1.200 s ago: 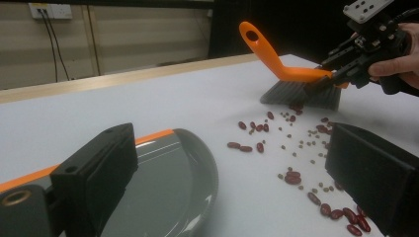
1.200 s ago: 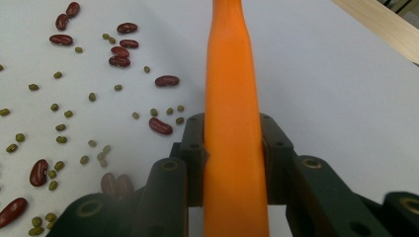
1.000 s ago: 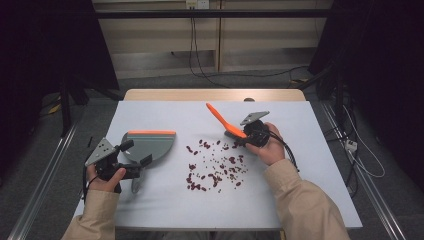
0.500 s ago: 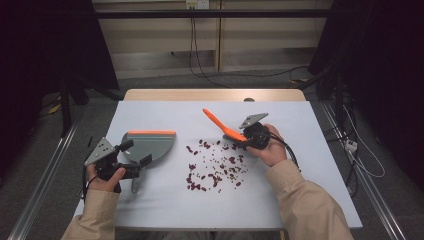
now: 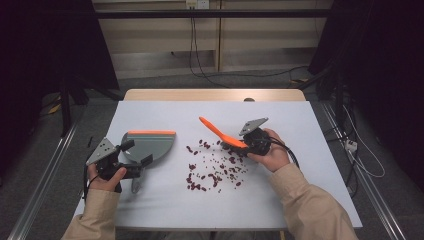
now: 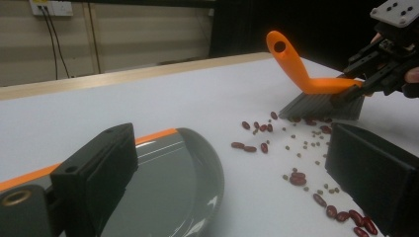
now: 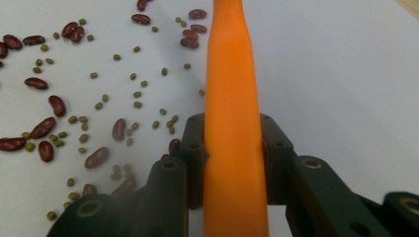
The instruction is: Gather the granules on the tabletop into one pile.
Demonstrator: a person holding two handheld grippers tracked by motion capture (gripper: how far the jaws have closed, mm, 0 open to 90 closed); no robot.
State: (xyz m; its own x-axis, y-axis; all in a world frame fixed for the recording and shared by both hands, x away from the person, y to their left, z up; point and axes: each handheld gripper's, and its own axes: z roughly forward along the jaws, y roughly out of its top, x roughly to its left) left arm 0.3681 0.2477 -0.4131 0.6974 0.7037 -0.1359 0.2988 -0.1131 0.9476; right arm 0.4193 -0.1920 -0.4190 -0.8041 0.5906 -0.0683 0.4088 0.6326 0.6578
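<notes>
Scattered beans (image 5: 215, 167) lie between dustpan (image 5: 150, 145) and brush (image 5: 222, 135).

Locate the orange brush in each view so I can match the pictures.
High view: the orange brush lies right of centre, held in the right gripper.
Left gripper view: upper right, bristles on the table.
Right gripper view: centre, its handle runs up between the fingers.
Shared landmark: the scattered red beans beside it.
</notes>
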